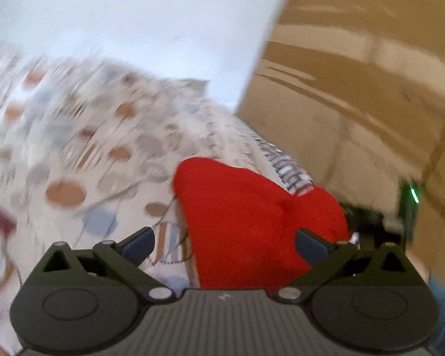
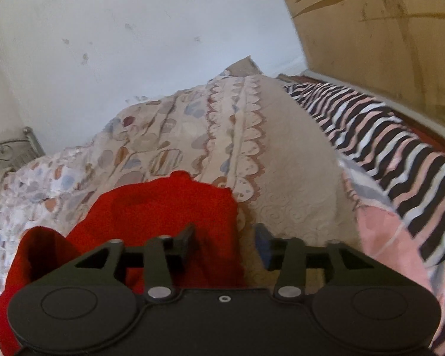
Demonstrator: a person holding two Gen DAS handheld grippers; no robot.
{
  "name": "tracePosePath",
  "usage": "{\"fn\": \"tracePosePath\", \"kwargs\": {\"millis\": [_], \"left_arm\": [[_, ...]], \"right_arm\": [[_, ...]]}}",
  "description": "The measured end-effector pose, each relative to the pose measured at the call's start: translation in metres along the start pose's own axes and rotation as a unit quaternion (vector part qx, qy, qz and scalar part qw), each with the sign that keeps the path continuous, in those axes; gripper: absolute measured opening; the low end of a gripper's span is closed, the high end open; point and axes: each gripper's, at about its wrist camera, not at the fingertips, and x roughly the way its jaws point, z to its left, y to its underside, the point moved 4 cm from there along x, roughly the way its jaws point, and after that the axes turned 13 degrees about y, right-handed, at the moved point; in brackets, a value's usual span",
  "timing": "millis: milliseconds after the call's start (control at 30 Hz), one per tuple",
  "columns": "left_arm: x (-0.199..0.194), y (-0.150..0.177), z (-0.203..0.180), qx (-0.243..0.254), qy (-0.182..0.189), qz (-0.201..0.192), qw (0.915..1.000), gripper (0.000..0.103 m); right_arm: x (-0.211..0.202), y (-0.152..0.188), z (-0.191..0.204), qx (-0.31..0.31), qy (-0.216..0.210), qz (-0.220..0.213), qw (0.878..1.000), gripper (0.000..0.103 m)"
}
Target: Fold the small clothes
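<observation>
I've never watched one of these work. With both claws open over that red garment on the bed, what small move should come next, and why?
Probably close the right gripper on the red garment's near edge. Both grippers stand open, holding nothing, and the cloth lies bunched on the bedspread, so another fold needs a fresh grip.

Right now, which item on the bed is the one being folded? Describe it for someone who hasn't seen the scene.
Find the bed against the white wall, covered by a cream quilt printed with oval spots. The red garment lies bunched on its near part, left of the striped blanket. It is the only plain, solid-red cloth there.
</observation>
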Motion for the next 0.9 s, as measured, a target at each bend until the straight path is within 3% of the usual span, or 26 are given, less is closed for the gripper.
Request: {"fn": "tracePosePath", "kwargs": {"millis": [33, 100, 267, 467, 667, 767, 900], "left_arm": [[0.000, -0.003, 0.010, -0.036, -0.009, -0.001, 0.9993, 0.102], [-0.002, -0.006, 0.024, -0.075, -0.022, 0.000, 0.9969, 0.102], [0.001, -0.004, 0.036, -0.082, -0.054, 0.012, 0.9951, 0.102], [0.003, 0.000, 0.043, -0.108, -0.066, 0.025, 0.9916, 0.102], [0.003, 0.003, 0.047, -0.106, -0.072, 0.031, 0.9912, 0.102], [0.003, 0.004, 0.046, -0.098, -0.061, 0.039, 0.9925, 0.102], [0.007, 0.004, 0.042, -0.094, -0.039, 0.026, 0.9944, 0.102]], "right_arm": [[-0.006, -0.002, 0.003, -0.004, 0.002, -0.011, 1.000, 0.076], [-0.024, -0.007, 0.014, -0.017, -0.004, -0.038, 0.999, 0.085], [-0.058, -0.018, 0.046, -0.044, -0.048, -0.074, 0.995, 0.101], [-0.069, -0.016, 0.088, -0.096, -0.081, -0.062, 0.990, 0.102], [-0.061, 0.025, 0.092, -0.186, 0.018, -0.076, 0.979, 0.102], [-0.067, 0.049, 0.075, -0.162, 0.031, -0.090, 0.982, 0.102], [-0.073, 0.076, 0.046, -0.075, 0.039, -0.113, 0.990, 0.102]]}}
